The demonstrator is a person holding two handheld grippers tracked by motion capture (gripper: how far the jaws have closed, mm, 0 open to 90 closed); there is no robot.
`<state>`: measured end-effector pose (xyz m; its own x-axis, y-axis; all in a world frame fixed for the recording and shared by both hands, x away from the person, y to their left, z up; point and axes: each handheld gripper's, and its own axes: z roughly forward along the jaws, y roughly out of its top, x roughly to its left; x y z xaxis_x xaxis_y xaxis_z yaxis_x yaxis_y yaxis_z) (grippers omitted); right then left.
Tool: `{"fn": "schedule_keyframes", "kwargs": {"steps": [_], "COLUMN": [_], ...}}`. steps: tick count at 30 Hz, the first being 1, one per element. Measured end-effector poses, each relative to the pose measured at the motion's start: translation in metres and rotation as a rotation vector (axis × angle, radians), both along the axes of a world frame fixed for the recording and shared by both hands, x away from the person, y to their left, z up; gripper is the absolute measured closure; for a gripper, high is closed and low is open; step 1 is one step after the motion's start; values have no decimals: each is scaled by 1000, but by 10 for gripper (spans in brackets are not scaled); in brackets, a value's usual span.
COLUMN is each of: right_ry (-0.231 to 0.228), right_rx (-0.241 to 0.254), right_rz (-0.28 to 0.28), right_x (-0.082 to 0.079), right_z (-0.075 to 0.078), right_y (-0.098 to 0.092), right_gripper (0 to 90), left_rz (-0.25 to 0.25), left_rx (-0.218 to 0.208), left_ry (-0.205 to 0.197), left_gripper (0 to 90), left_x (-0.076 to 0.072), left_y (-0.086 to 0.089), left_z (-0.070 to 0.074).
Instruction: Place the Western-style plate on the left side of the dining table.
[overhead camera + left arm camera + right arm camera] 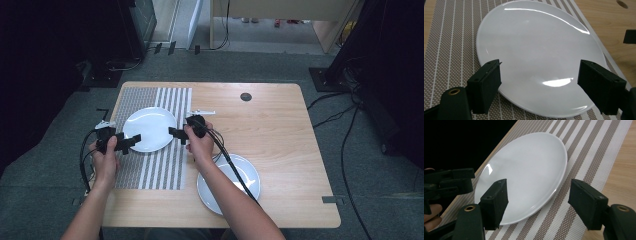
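You hold your left gripper and your right gripper on the 2 sides of a white plate, and that looks like a way to lift it evenly from both edges. Both grippers have their jaws spread wide, with nothing in them. In each gripper view the plate's rim sits between or just past the jaws, but I cannot tell if a jaw touches it. The plate lies flat on a striped mat at the left of the wooden table. A second white plate sits near the table's front edge, partly under your right arm. The floor around is grey carpet with black cables.
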<state>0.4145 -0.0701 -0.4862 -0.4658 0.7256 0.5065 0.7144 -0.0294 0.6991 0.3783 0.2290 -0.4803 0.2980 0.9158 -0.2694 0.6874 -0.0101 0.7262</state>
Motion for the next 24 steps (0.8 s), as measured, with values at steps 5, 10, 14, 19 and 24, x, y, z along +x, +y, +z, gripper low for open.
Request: {"fn": "schedule_keyframes", "kwargs": {"steps": [5,10,14,19,24], "right_ry": [-16,-28,-36,-51,-61], "right_rx": [-1,-10,-15,-27,-58], "right_rz": [-10,-18,-23,-41,-52], "right_x": [-6,-12,-16,-24,-34], "right_z": [4,6,7,7,6], "right_y": [-18,-36,-49,-70,-89], "right_gripper": [313,308,302,298,293], "left_rz": [-18,-32,-41,-50,-63], "left_rx": [-4,-27,-39,-55,-54], "left_ry": [-19,-56,-70,-85,-98], "left_gripper": [183,179,179,175,175], "left_x": [-15,-31,-40,-54,-69], "left_y": [-3,-5,-6,-7,-7], "left_z": [-1,4,6,8,9]}}
